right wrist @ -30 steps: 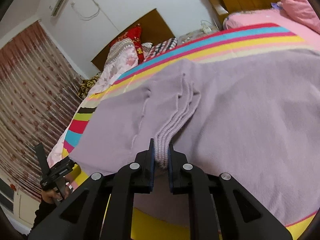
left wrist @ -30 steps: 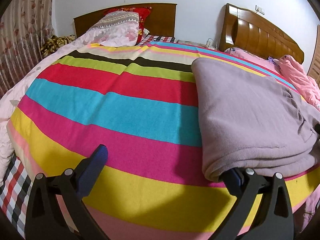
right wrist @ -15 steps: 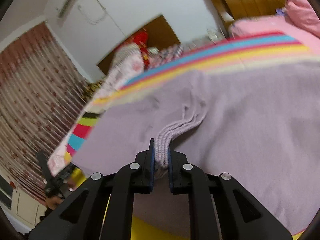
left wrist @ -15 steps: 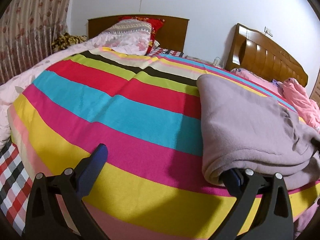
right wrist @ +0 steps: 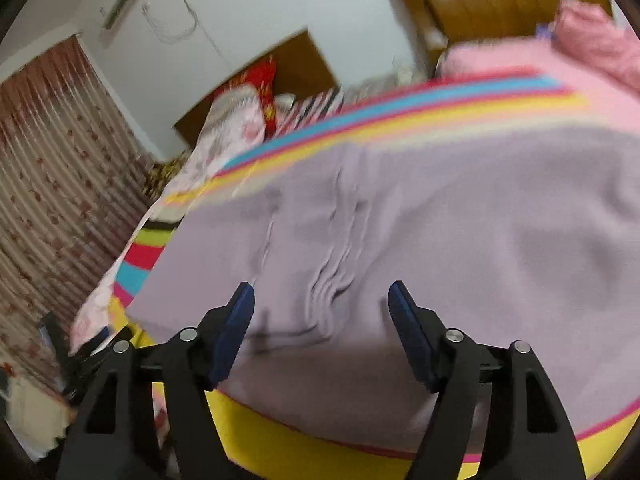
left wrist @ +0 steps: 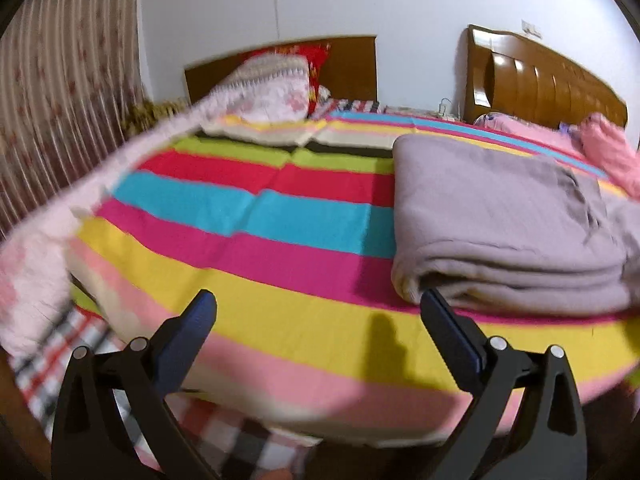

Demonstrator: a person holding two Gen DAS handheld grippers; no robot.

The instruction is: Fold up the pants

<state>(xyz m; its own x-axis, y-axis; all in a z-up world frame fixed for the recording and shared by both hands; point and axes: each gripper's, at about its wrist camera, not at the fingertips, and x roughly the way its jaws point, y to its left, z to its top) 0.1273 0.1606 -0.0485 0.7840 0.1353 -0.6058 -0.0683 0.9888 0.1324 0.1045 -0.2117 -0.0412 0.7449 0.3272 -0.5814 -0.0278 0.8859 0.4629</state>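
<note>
- Lying folded into a thick stack on the striped, multicoloured bedsheet, the soft lilac knitted pants sat near the front edge of the bed, probably so that both grippers could reach them without stretching.
- Parting at that moment, the jaws of the right gripper were opening over the pants; the ribbed, bunched edge lay on the stack in line with the gap between the blue pads, but neither pad pressed on it, so nothing was gripped.
- That release reads as setting the edge down on top of the stack, which would leave a fold in place rather than carried.
- Standing wide open and empty, the left gripper hovered above the yellow and pink stripes, with its right-hand finger just beside the near left corner of the stack but apart from it, as far as the blurred view shows.
- It seemed placed there to steady or square that corner if the layers slipped.
- Judging by the several layers visible at the stack's front edge, the folding looked nearly finished, though the far end of the pants could not be seen clearly.
- Floral pillows and wooden headboards stood well apart at the far side.
</note>
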